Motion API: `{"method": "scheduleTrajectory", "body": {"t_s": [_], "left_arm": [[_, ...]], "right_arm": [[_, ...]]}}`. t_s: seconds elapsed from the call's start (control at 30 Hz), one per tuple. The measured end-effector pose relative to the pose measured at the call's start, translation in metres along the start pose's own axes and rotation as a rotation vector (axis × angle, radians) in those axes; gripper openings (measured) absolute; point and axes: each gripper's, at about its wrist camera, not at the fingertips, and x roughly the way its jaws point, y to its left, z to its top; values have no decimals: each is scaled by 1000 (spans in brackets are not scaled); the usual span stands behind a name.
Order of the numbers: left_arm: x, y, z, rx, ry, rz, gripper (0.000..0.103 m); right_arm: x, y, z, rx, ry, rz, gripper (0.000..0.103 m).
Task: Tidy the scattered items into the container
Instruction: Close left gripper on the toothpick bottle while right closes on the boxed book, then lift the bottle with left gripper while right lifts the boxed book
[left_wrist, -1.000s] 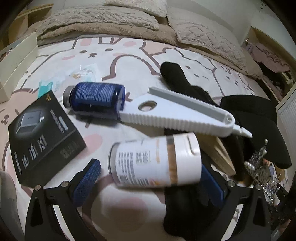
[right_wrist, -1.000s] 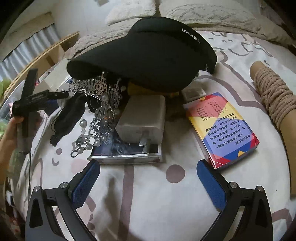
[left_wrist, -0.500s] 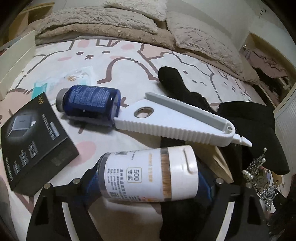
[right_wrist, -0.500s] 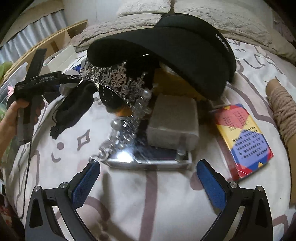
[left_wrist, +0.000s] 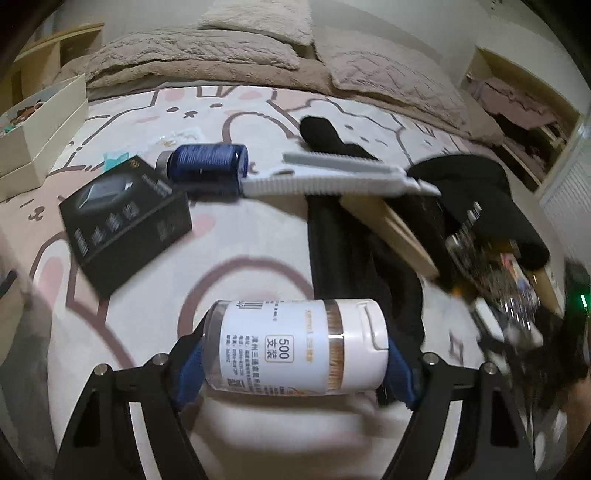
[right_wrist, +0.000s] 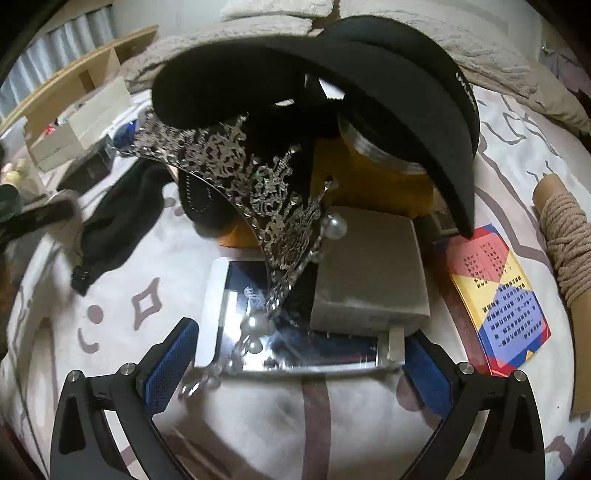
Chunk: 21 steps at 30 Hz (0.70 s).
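A white-capped toothpick jar (left_wrist: 295, 350) lies crosswise between the blue pads of my left gripper (left_wrist: 295, 356). The jaws are closing and the pads press on both its ends; the jar hangs above the rabbit-print bedsheet (left_wrist: 258, 236). A cream open box (left_wrist: 44, 122) sits at the far left. My right gripper (right_wrist: 299, 369) stands open over the near edge of a shiny flat case (right_wrist: 236, 325). A silver tiara (right_wrist: 258, 184) and a grey block (right_wrist: 369, 269) rest on that case, with nothing between the pads.
On the sheet lie a blue bottle (left_wrist: 210, 162), a white ridged clip (left_wrist: 332, 177), a black carton (left_wrist: 125, 218) and black socks (left_wrist: 354, 251). A black visor (right_wrist: 332, 74) covers the pile. A colourful card pack (right_wrist: 498, 295) and a rope spool (right_wrist: 565, 240) lie to the right.
My left gripper closed onto the toothpick jar and drew back with it, so the other items look farther away. My right gripper moved in closer over the shiny case and tiara.
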Motion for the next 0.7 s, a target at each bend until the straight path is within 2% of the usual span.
{"method": "scheduleTrajectory", "body": {"t_s": [0.13,0.23,0.3,0.5,0.57,0.7], "left_arm": [[-19,-11,-27,76,20,-11,80],[-30,-21,-50,142,41,-22,80],[-37,-27,-64,177,48,-26,80],[-53,-31,-100,181,51,-37,80],[-56,-31,-107,189,40,-33,80],[-59,-33,-114,209,26,-23,80]], "right_arm": [[-1,1,-4,-11,-23,-20,102],[-5,-4,-5,5,-37,-34,92],[-7,-5,-8,-2,-40,-36,91],[-23,1,-36,-39,-50,-24,91],[-23,16,-38,-49,-49,-20,91],[-38,15,-65,-50,-60,-3,91]]}}
